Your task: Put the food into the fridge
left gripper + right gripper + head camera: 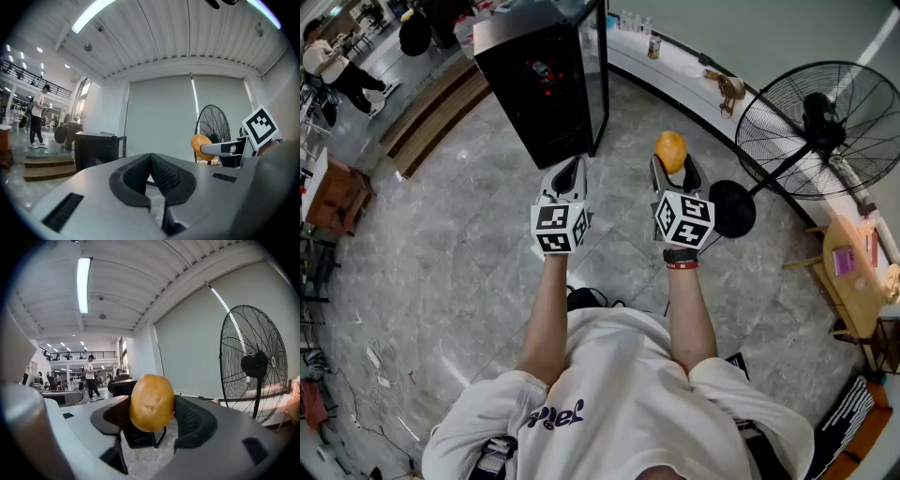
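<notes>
Your right gripper (675, 172) has its jaws clamped on the food (151, 401), a rounded orange-brown piece that looks like a potato. The two dark pads press on its left and right sides, and most of it stands clear above them. Your left gripper (150, 174) has its jaws together with nothing between them. It is level with the right one and just to its left.

You hold both grippers out in front of you above the grey stone floor (469, 244), pointing toward the far side of the room. The fridge (539, 84), a black cabinet, stands on that floor ahead of you and slightly to the left, well apart from the jaws. Its glass door (596, 75) seems to be swung open on the right side, with the dark inside facing you, though you cannot read the shelves from here. A large standing fan (811, 131) stands to the far right, clear of your path.

You look to be in the carrying step: the food is gripped and lifted but has not reached the fridge. Next, walk closer and steer the right gripper left of the door's edge. Reach into the opening over a shelf, then part the jaws only when the food is low enough not to roll. Your left gripper is free to steady the door if it swings.
</notes>
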### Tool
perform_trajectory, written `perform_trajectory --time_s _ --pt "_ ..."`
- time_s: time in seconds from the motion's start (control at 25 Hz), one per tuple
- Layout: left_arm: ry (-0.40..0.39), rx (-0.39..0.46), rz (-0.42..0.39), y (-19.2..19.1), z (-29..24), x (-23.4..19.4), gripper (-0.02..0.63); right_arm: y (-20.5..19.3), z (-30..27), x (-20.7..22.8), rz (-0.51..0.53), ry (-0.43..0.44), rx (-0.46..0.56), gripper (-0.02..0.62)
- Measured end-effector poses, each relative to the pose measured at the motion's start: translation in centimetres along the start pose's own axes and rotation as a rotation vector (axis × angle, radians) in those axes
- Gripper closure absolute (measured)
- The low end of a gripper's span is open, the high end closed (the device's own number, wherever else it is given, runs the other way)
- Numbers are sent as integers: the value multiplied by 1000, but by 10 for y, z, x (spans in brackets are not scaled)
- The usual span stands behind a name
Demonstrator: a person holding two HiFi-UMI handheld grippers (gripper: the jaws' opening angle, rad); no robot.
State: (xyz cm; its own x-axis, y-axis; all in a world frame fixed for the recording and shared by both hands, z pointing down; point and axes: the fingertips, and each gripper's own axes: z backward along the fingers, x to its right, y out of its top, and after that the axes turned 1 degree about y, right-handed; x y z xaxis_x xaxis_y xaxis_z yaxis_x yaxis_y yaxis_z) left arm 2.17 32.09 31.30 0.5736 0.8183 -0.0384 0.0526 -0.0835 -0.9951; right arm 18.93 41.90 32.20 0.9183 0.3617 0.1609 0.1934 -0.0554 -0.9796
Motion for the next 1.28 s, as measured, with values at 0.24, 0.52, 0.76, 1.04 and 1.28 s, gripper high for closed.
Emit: perform_trajectory --time_s 0.24,0.52,0.76,1.04,1.28 --pt "-5 -24 -13 -14 1 4 589 -17 -6 -7 -6 33 -26 285" --pt "42 -42 26 -25 -8 -24 589 -30 -41 -26 -58 96 -51 282" --pt "82 -44 42 -30 -20 -58 589 -34 -79 -54 -59 152 -76 282" --pt "145 -36 53 -26 -37 -117 589 -38 -133 -95 -35 204 -112 282" --pt "189 -23 95 -20 -56 -177 589 -36 -190 -141 -35 254 -135 282"
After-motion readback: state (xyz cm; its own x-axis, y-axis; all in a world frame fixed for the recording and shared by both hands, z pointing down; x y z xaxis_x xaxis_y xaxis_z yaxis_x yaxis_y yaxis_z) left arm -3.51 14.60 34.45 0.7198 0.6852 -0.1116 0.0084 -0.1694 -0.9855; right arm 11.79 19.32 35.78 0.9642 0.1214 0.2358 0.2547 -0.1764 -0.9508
